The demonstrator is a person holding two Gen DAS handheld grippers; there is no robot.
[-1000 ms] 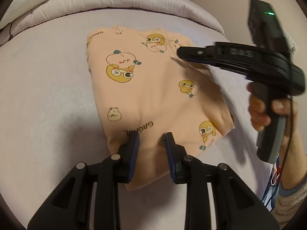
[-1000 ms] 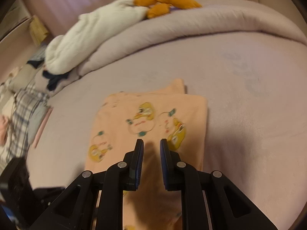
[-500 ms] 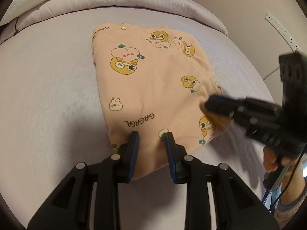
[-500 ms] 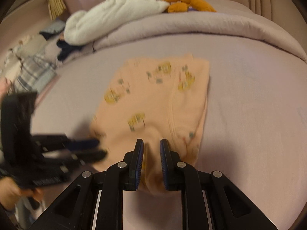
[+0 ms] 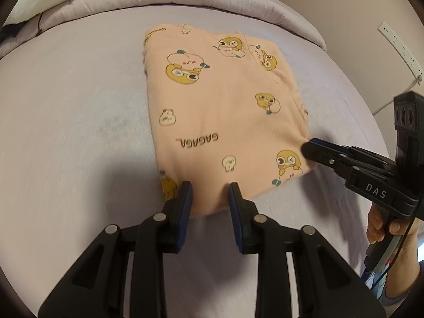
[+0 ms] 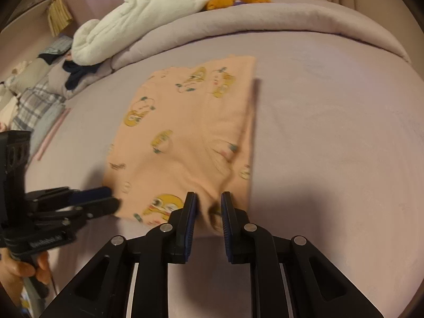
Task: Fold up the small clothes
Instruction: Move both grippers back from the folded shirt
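Both black plastic grippers stand unclenched, left gripper (image 5: 209, 190) and just-widened right gripper (image 6: 208, 198), straddling the near hem of the soft, folded, duck-printed peach garment (image 5: 225, 111).

1. The garment (image 5: 225, 111) is small and peach-coloured, printed with yellow cartoon ducks, pale little figures and the word "GAGAGA"; a seam line runs down one side.
2. It is folded into a rough rectangle, layers stacked, lying flat; its near edge looks slightly rumpled in the right wrist view.
3. It lies mid-way across the lilac bedsheet (image 5: 79, 132), well short of the rolled duvet (image 6: 265, 18).
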